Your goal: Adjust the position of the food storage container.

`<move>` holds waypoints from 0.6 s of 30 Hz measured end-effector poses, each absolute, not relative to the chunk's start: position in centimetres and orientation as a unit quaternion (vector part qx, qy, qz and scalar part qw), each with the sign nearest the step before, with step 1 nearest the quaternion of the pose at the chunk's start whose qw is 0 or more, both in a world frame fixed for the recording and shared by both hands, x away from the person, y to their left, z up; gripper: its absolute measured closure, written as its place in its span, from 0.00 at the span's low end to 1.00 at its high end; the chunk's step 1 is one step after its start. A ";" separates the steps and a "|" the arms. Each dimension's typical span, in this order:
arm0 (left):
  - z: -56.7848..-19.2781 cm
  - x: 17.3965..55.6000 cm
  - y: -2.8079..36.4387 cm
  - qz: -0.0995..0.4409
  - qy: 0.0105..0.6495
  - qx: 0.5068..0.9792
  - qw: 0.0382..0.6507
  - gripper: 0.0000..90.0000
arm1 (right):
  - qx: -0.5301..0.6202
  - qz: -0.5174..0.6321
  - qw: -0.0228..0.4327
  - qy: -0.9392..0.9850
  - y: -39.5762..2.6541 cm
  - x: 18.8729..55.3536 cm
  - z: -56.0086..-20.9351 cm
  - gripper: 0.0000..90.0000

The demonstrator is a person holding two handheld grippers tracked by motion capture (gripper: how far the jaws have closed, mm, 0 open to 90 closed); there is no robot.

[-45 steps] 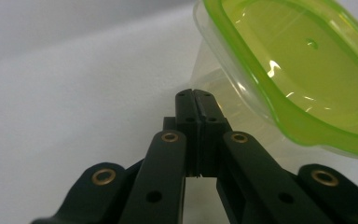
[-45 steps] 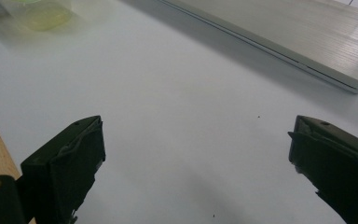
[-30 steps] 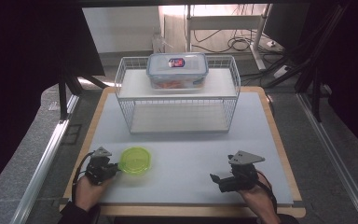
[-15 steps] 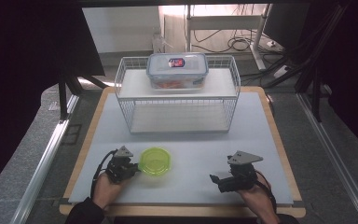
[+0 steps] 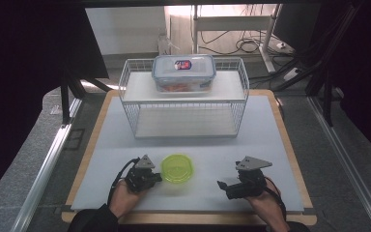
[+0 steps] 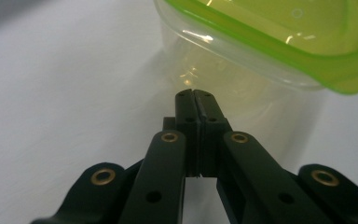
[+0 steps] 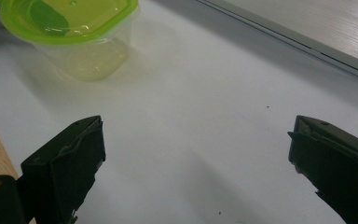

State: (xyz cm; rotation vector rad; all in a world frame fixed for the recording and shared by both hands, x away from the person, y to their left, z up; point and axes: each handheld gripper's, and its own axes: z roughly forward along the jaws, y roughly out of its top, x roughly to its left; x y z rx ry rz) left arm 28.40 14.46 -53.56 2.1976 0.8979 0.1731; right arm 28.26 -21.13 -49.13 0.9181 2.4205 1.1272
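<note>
Dim room with dark curtains at both sides, cables trailing across the floor at the back. Wooden-edged counter [image 5: 92,145] topped with a pale grey mat [image 5: 261,140]. At the far middle of the mat, white wire rack [image 5: 183,99] with a flat shelf on top, carrying a clear lidded food box [image 5: 184,72] with something reddish inside. Near the front edge, small clear tub with a lime-green lid [image 5: 177,167], upright on the mat, a little left of centre. Just left of the tub, left gripper [image 5: 155,177] held in a hand, fingers [image 6: 186,109] pressed tight together with nothing between them, tips pointing at the tub's clear side wall below the lid rim and very close to it; actual contact impossible to tell. Well apart to the right, right gripper [image 5: 224,186] held in the other hand near the front edge, low over the mat, pointing left toward the tub. Fingers [image 7: 70,163] spread wide open, bare mat between them, tub off at the upper left in the right gripper view. Grey three-cornered plate on top of each gripper, black cable looping back from each toward the wrist.
</note>
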 end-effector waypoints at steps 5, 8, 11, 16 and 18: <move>-53.6 28.3 13.1 0.062 0.337 0.862 0.375 0.99 | 0.321 0.394 0.157 0.847 -21.1 28.3 -49.2 0.04; -53.7 28.2 12.4 0.059 0.331 0.865 0.372 0.99 | 0.321 0.393 0.156 0.847 -21.1 28.3 -49.3 0.04; -53.6 28.1 12.6 0.064 0.332 0.865 0.371 0.97 | 0.321 0.393 0.156 0.847 -21.1 28.3 -49.3 0.04; -53.0 27.7 13.5 0.083 0.337 0.862 0.369 0.89 | 0.322 0.397 0.153 0.846 -21.3 28.3 -49.3 0.04; -52.8 27.5 13.7 0.093 0.336 0.863 0.365 0.83 | 0.322 0.398 0.153 0.845 -21.3 28.3 -49.3 0.04</move>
